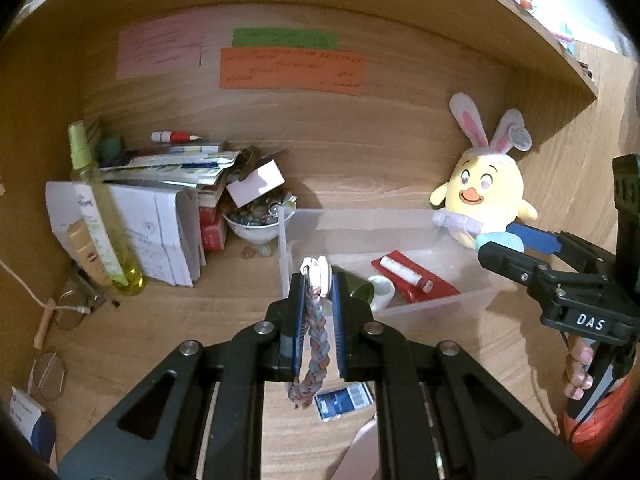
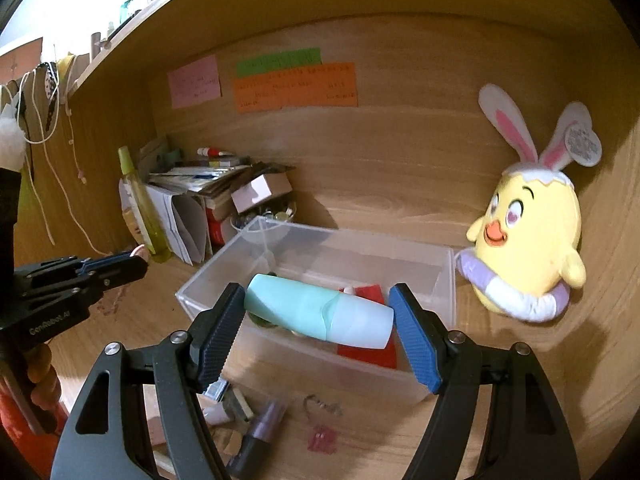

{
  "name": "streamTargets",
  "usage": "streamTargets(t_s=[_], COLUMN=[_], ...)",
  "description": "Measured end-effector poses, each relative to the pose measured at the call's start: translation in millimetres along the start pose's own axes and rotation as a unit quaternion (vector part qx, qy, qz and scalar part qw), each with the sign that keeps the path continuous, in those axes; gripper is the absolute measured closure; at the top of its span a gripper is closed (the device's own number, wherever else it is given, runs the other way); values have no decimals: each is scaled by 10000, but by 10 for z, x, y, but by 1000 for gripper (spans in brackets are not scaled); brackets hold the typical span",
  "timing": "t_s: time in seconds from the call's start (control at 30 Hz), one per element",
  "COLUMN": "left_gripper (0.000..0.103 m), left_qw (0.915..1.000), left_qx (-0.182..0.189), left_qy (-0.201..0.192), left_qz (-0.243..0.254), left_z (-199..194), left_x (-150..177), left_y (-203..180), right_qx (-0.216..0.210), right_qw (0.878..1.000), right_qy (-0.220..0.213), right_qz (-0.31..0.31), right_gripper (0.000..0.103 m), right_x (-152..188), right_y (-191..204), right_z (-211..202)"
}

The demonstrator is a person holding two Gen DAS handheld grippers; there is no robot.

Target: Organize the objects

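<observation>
The left tool (image 1: 316, 300), low in the centre of its frame, was clamped on a braided band (image 1: 316, 344) that dangled between the pads, probably lifted clear for carrying to the clear bin (image 1: 440, 304) just beyond and to the right. The right tool (image 2: 316, 324) held a mint bottle (image 2: 320, 310) crosswise by its ends, directly above that bin (image 2: 192, 292), seemingly ready for dropping in.

One clear bin (image 2: 450, 280), one plush chick (image 2: 528, 248)
</observation>
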State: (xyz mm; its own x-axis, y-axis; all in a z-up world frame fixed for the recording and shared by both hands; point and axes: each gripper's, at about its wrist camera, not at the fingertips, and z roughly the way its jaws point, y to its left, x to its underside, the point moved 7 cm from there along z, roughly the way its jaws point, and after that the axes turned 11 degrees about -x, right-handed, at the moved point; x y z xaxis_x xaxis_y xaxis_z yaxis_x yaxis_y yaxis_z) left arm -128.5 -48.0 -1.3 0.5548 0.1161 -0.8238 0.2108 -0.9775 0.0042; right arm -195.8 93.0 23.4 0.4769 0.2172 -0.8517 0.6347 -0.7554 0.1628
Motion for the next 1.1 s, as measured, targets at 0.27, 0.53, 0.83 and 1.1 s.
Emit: streamTargets(t_s=[0.27, 0.53, 0.83, 1.1], left_gripper=[91, 91, 91, 91], left_qw=[9998, 9994, 9972, 9957], left_qx=[85, 162, 320, 357], left_qy=[114, 263, 668, 860], left_qz=[-116, -123, -85, 27], left_z=[176, 417, 771, 985], left_x=[-94, -149, -77, -9], left_y=[-37, -105, -202, -302], right_qx=[-9, 90, 40, -40], right_qw=[9999, 9999, 9980, 9950], right_qy=[-65, 89, 589, 937], right_qz=[-147, -64, 212, 346], right_gripper=[32, 32, 32, 32], right_x=[-196, -193, 30, 185], right_y=[-69, -230, -432, -496], right_z=[43, 264, 622, 807])
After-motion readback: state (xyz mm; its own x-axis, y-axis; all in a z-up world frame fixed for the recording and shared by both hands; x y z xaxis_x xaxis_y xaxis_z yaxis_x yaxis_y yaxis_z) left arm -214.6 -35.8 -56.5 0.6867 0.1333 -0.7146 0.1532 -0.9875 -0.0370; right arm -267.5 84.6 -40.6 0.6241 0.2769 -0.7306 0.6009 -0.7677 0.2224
